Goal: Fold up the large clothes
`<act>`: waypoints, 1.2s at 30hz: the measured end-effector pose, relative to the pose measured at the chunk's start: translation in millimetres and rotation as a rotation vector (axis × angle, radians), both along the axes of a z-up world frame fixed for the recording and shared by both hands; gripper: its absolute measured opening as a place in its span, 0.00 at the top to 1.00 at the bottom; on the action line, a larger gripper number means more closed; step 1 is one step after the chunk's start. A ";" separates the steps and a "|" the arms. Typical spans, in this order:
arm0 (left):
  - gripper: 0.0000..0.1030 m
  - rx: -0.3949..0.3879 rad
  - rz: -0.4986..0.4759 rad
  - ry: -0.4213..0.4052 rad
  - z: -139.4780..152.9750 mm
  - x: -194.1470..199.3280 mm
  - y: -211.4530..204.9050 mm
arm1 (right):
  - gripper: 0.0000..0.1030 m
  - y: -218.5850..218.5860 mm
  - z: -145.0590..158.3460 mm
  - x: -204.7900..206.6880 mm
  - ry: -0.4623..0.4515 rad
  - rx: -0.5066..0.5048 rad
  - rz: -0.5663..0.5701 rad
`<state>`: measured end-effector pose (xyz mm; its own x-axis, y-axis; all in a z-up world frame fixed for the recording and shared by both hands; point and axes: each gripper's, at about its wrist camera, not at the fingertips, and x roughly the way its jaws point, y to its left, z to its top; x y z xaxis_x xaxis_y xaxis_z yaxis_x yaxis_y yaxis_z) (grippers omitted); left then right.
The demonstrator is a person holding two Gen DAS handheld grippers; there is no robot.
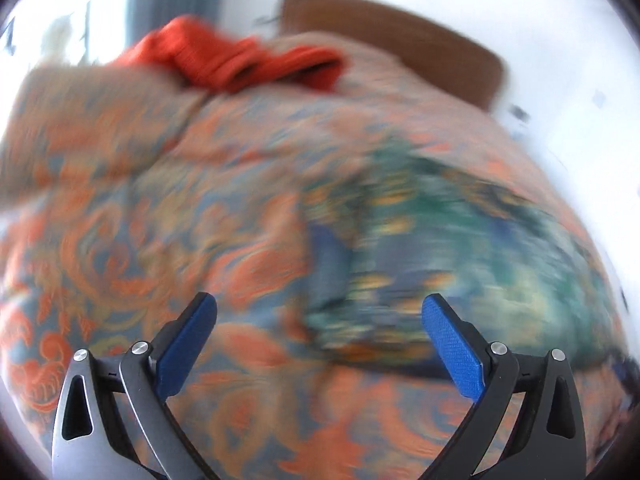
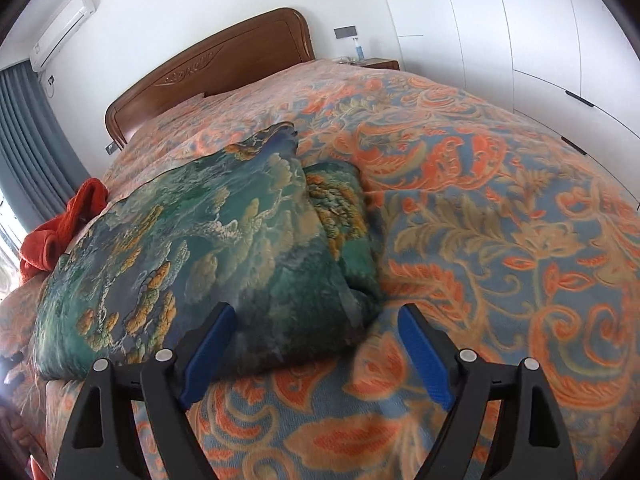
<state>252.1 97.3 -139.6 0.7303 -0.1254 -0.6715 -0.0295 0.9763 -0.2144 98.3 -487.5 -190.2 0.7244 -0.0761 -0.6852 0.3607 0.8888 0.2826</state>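
A folded green-and-blue printed garment (image 2: pixel 208 252) lies on the bed's orange-and-blue patterned bedspread (image 2: pixel 500 220). My right gripper (image 2: pixel 316 320) is open and empty, its blue pads just above the garment's near right corner. In the blurred left wrist view the same garment (image 1: pixel 440 248) lies ahead and to the right. My left gripper (image 1: pixel 320 312) is open and empty over the bedspread (image 1: pixel 160 220), at the garment's near left edge.
An orange-red knitted garment (image 2: pixel 60 232) lies crumpled at the bed's far left edge, also in the left wrist view (image 1: pixel 240 60). A wooden headboard (image 2: pixel 216 68) stands at the back, with a nightstand (image 2: pixel 380 64) and white wardrobe doors (image 2: pixel 540 40) to the right.
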 end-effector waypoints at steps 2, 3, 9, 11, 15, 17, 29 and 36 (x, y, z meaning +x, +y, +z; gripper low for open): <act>0.01 0.000 -0.114 -0.018 14.7 -0.7 -31.6 | 0.17 1.4 4.3 -12.2 -0.009 -0.006 -0.002; 0.01 -0.003 -0.175 -0.014 19.2 1.0 -49.3 | 0.17 2.9 6.9 -17.8 -0.013 -0.011 -0.003; 0.01 -0.012 -0.445 0.085 13.8 40.6 -159.8 | 0.17 17.2 22.0 -41.2 -0.070 0.003 0.033; 0.01 0.039 -0.476 0.117 5.9 59.6 -188.3 | 0.17 28.1 26.3 -47.4 -0.085 -0.004 0.076; 0.01 0.133 -0.438 0.135 5.6 117.6 -232.7 | 0.17 49.9 34.4 -56.6 -0.105 -0.033 0.161; 0.01 0.136 -0.408 0.129 10.7 143.3 -241.3 | 0.17 61.8 39.4 -63.7 -0.119 -0.061 0.209; 0.01 0.231 -0.515 0.109 -19.5 79.2 -258.9 | 0.17 69.8 26.8 -84.5 -0.111 -0.004 0.225; 0.01 0.286 -0.674 0.041 -17.8 0.0 -265.2 | 0.17 54.7 15.8 -77.9 -0.086 0.097 0.150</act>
<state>252.0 -167.9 -157.4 0.5297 -0.3546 -0.7705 0.5951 0.8027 0.0397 20.4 -432.8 -174.4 0.7791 0.1004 -0.6188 0.1969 0.8980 0.3936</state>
